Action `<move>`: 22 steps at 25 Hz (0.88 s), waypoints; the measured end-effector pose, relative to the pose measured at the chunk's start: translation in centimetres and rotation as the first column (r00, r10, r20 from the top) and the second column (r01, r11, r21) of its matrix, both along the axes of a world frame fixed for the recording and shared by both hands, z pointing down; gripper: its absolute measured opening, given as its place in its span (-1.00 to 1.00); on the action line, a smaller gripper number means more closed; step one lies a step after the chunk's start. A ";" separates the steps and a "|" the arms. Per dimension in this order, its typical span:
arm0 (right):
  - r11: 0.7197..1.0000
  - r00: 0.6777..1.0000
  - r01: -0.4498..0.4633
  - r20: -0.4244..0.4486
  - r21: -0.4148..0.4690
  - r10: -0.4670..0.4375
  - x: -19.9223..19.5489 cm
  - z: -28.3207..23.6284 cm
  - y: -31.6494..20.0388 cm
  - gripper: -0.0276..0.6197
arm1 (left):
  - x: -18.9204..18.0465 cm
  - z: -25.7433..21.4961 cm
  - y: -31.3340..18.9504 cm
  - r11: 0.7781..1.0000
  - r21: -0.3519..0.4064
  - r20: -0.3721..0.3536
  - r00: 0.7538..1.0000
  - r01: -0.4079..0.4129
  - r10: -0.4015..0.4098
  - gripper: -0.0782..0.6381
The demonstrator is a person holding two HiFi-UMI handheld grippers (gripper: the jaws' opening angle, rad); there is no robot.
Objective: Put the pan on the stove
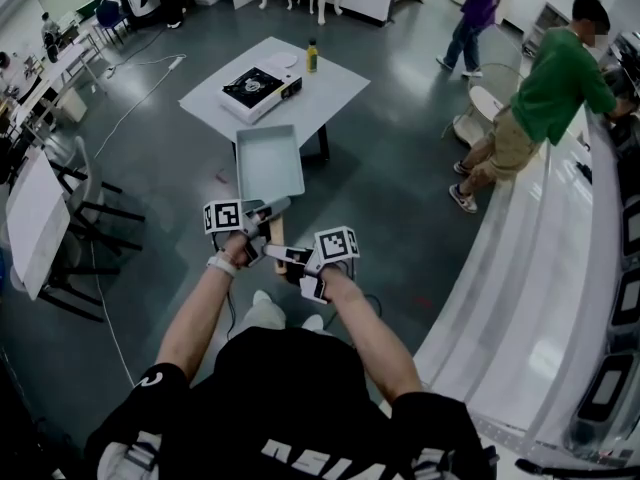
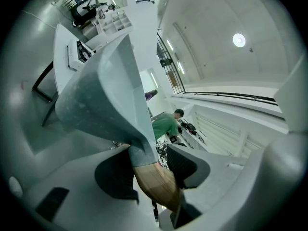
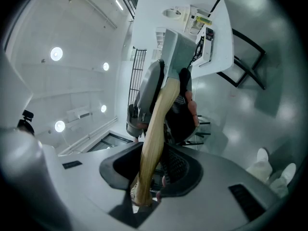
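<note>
The left gripper (image 2: 150, 167) clamps the wooden handle (image 3: 156, 124) of the pan (image 1: 268, 163) near the metal — the right gripper (image 3: 153, 170) clamps the handle's end. The pan hangs in the air, well short of the stove (image 1: 258, 88).

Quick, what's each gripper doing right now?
Left gripper: closed on the wooden handle of the square grey metal pan.
Right gripper: closed on that handle's end.

Pale grey-blue pan (image 1: 268, 163), tan wooden handle (image 3: 153, 138), white table (image 1: 335, 86), green shirt (image 1: 555, 83)
</note>
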State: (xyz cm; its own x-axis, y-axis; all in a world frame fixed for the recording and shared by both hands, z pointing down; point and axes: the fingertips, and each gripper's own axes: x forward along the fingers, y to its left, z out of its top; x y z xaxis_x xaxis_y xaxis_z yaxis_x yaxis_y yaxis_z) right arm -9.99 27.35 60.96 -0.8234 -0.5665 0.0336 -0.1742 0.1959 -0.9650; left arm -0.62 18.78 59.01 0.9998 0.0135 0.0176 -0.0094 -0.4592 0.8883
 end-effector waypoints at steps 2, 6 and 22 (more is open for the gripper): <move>1.000 1.000 -0.010 0.017 0.007 0.010 0.3 0.0 0.3 -0.62 | 0.5 0.3 0.4 1.000 -0.011 0.008 1.000 -0.005 0.005 -0.28; 1.000 0.999 -0.030 0.027 0.003 0.030 1.1 0.3 0.8 -0.62 | 1.5 0.4 1.4 0.999 -0.013 0.005 0.999 -0.034 0.034 -0.28; 0.997 0.997 -0.076 -0.006 -0.033 0.076 4.5 1.8 -1.8 -0.62 | 4.7 2.4 -1.4 0.997 0.011 0.046 0.996 -0.071 0.070 -0.28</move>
